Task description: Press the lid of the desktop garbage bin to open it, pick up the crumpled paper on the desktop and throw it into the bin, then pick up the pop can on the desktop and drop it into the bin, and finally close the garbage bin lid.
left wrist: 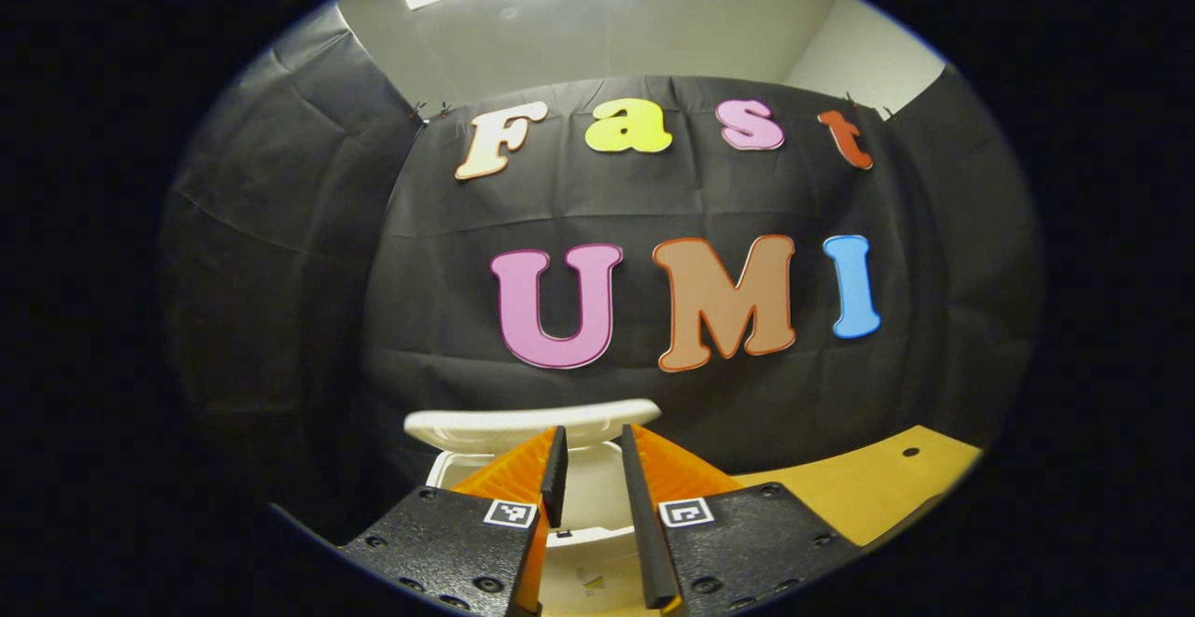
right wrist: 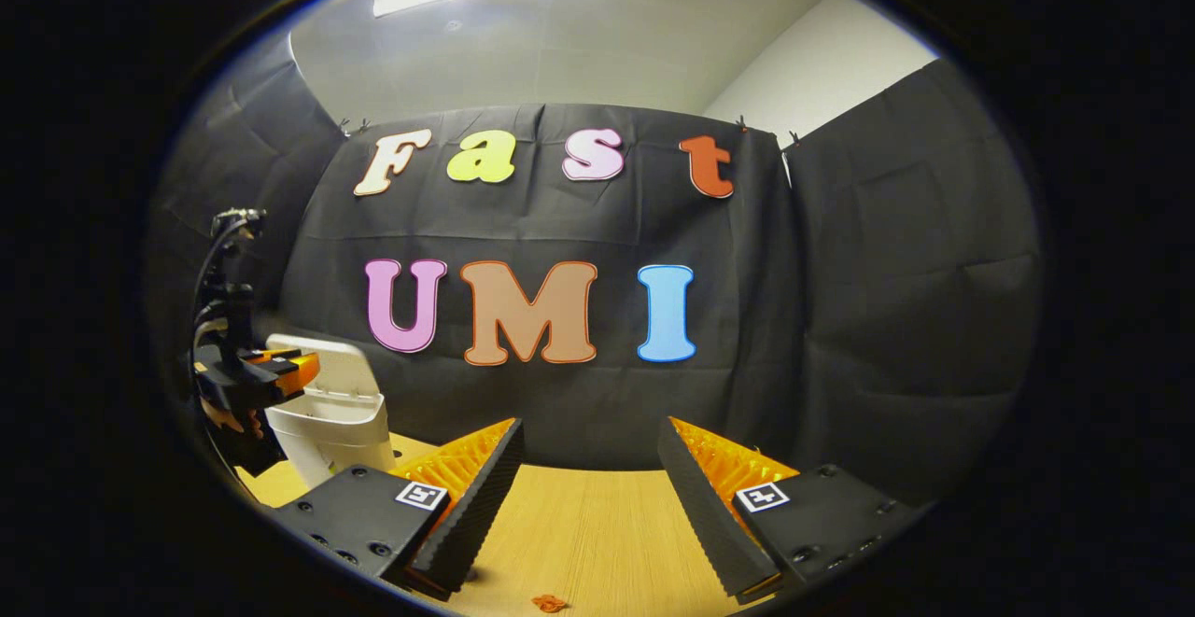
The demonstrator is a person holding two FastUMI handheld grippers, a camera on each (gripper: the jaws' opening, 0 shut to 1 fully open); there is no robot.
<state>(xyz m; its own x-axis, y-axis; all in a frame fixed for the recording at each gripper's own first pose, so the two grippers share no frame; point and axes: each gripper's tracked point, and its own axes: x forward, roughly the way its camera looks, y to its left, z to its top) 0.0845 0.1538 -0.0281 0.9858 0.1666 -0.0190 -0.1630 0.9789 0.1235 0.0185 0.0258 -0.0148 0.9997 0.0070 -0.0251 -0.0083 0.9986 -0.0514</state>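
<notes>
The white bin (left wrist: 583,496) stands right under my left gripper (left wrist: 593,430), its lid (left wrist: 532,423) raised upright behind the opening. The left fingers hang over the bin's mouth with a narrow gap between them, and nothing sits in that gap. In the right gripper view the same bin (right wrist: 331,430) stands at the far left of the table with its lid (right wrist: 341,365) up, and the left gripper (right wrist: 280,365) hovers at its rim, held by a hand. My right gripper (right wrist: 589,425) is wide open and holds nothing above the bare wooden table (right wrist: 579,524).
The black cloth wall closes the booth behind and on both sides. The wooden tabletop (left wrist: 868,486) runs to the right of the bin. A small orange scrap (right wrist: 549,603) lies on the table near my right gripper.
</notes>
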